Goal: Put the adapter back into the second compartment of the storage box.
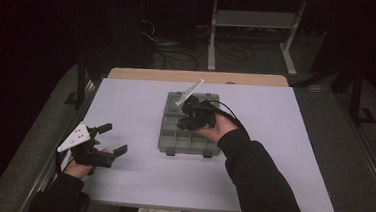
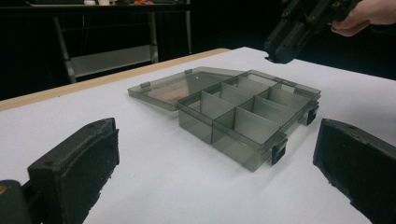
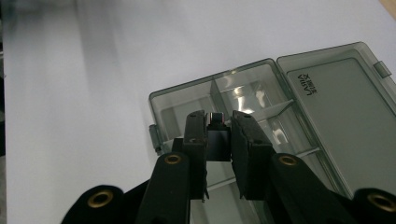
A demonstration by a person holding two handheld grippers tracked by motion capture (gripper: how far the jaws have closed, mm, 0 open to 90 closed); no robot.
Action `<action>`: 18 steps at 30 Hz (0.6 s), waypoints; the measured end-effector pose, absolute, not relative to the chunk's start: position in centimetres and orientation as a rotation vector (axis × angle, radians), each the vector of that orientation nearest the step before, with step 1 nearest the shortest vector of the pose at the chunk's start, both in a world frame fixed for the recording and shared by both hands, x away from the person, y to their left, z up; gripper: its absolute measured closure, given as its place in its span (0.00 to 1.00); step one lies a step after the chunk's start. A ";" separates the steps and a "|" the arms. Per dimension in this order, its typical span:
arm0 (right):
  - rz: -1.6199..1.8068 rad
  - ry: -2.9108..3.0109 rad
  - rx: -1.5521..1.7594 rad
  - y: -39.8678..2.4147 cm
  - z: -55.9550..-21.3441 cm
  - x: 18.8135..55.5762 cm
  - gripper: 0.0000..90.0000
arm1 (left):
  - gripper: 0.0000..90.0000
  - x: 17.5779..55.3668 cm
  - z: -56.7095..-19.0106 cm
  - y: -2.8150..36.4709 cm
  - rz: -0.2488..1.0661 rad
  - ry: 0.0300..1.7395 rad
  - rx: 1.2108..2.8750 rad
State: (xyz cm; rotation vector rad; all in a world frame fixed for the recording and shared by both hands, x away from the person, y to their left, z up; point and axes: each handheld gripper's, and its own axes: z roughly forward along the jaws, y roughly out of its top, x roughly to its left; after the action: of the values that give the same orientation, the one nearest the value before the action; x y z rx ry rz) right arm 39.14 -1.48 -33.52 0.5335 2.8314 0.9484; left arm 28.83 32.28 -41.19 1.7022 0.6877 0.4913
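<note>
Smoky grey plastic organiser box (image 1: pixel 189 131) lies open mid-worktop (image 1: pixel 136 97), lid flat on its far side; the right claw (image 1: pixel 191 117) hovers over it, the left claw (image 1: pixel 107 139) sits near-left with jaws spread. Left claw view: dividers split the translucent box (image 2: pixel 243 116) into compartments. Right claw view: the right claw (image 3: pixel 218 135) is clenched on a small dark block (image 3: pixel 217 140) above the compartments.

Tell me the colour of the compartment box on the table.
The compartment box is see-through smoky grey, with its lid open flat. The left gripper view shows it best.
</note>
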 end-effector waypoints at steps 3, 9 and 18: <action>0.958 2.824 0.565 -1.7 -33.8 39.9 0.83 | 0.00 28.8 -41.2 32.3 0.491 0.688 1.702; 0.955 2.817 0.608 -1.8 -34.4 40.8 0.83 | 0.00 28.8 -41.2 32.3 0.491 0.686 1.702; 0.943 2.810 0.651 -1.3 -35.8 42.1 0.83 | 0.00 28.9 -41.2 32.3 0.490 0.684 1.702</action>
State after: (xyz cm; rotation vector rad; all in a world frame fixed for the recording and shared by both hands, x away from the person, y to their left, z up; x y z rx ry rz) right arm 42.10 -1.27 -35.79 0.6509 2.8100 0.9428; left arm 28.86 32.28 -41.19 1.7021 0.6844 0.4898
